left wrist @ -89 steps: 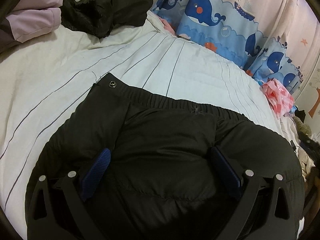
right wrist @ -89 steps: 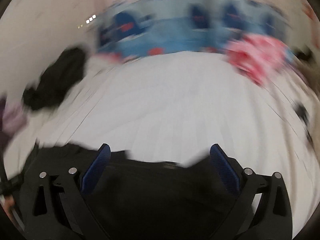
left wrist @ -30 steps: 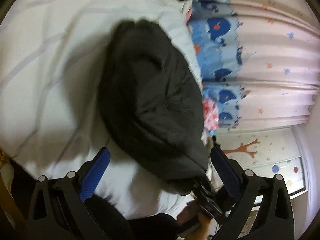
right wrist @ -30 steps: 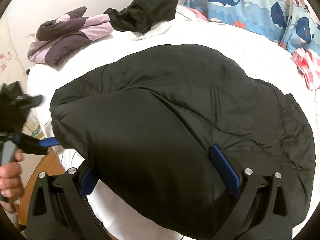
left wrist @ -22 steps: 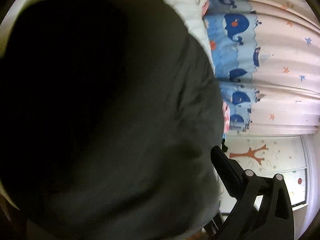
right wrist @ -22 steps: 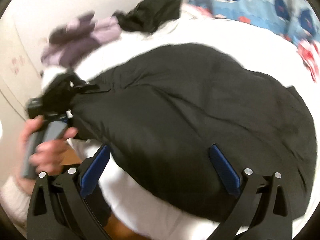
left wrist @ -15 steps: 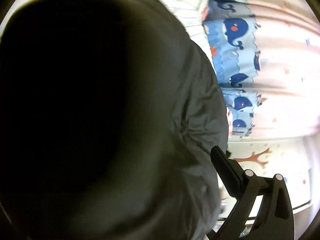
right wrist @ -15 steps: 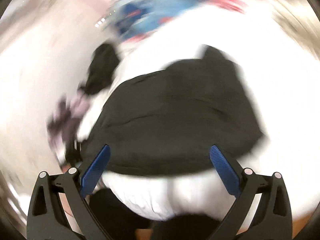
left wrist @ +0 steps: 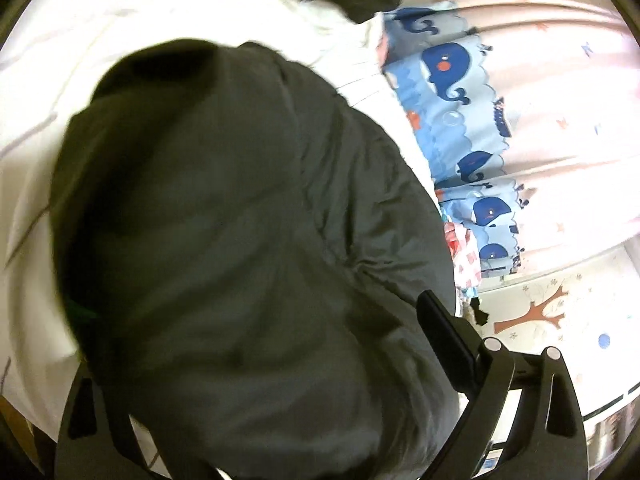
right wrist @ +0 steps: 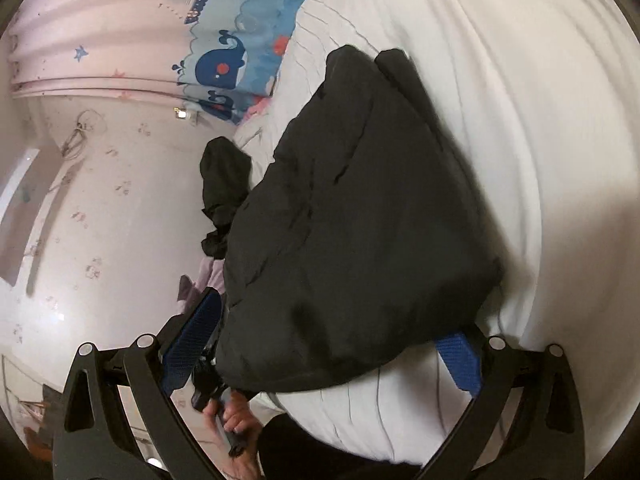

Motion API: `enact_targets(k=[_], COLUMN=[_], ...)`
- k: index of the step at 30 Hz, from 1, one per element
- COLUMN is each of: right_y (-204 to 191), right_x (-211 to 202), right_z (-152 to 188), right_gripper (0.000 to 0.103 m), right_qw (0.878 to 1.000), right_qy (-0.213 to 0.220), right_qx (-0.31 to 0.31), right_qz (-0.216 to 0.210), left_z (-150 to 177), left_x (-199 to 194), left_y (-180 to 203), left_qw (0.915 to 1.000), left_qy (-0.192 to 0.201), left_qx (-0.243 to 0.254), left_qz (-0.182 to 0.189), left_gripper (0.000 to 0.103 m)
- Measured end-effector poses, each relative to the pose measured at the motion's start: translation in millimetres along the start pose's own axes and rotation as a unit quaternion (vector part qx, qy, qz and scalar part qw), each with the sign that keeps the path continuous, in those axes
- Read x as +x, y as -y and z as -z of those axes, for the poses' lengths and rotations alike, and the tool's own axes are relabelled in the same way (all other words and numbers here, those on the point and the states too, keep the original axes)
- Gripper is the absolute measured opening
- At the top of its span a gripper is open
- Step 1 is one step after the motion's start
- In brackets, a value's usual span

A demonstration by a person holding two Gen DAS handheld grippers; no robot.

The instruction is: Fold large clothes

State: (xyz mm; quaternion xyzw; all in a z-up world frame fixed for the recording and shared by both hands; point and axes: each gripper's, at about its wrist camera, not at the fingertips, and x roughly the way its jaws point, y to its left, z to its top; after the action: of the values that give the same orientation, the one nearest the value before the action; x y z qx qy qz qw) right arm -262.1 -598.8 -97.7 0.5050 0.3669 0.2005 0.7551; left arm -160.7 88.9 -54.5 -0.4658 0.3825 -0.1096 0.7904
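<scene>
On the bed (right wrist: 540, 128), the black padded garment (right wrist: 360, 232) lies folded. Right gripper (right wrist: 324, 354) is spread around its edge to handle it; the left gripper (left wrist: 256, 400) state is hidden.

We see the right tongs (right wrist: 324, 354) spread wide, blue-padded fingers (right wrist: 195, 334) flanking the near edge of the black padded garment (right wrist: 360, 220). The left tongs (left wrist: 280, 360) look spread too, one finger buried under that garment. Below it, a hand (right wrist: 236, 420) grips the left handle.
</scene>
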Motion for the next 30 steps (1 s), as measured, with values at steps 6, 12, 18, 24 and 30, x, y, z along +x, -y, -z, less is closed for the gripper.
enact_targets(k=[6,12,18,24,30], right_y=[-11.8,-3.3,-14.0,-37.6,-84.7], right_x=[21.3,31.5,33.1,26.3,-24.9], right_z=[-4.1,-19.9,-18.8,-15.3,16.5], right_gripper=[0.096,0.094,0.027,0.021,0.019], right_qw=[0.996,0.995,0.997,0.992,0.981], right_qy=[-0.025,0.040,0.061,0.090,0.105], right_qx=[-0.036,-0.001,-0.031,-0.077,-0.162], right_qz=[0.081,0.086,0.041,0.037,0.021], left_z=[-9.7,-10.9,-7.9,-8.9,10.2], left_x=[7.8,-1.6,-10.6,-5.7,-40.4], left_y=[-16.3,-9.3,-11.1,6.1,26.0], left_qw=[0.9989,0.9998,0.9997,0.9993,0.9950], left_qy=[-0.030,-0.002,0.010,0.013,0.016], left_qx=[-0.034,-0.008,-0.007,0.033,0.083], left_qz=[-0.007,0.016,0.023,0.013,0.053], left_gripper=[0.094,0.091,0.072,0.040,0.032])
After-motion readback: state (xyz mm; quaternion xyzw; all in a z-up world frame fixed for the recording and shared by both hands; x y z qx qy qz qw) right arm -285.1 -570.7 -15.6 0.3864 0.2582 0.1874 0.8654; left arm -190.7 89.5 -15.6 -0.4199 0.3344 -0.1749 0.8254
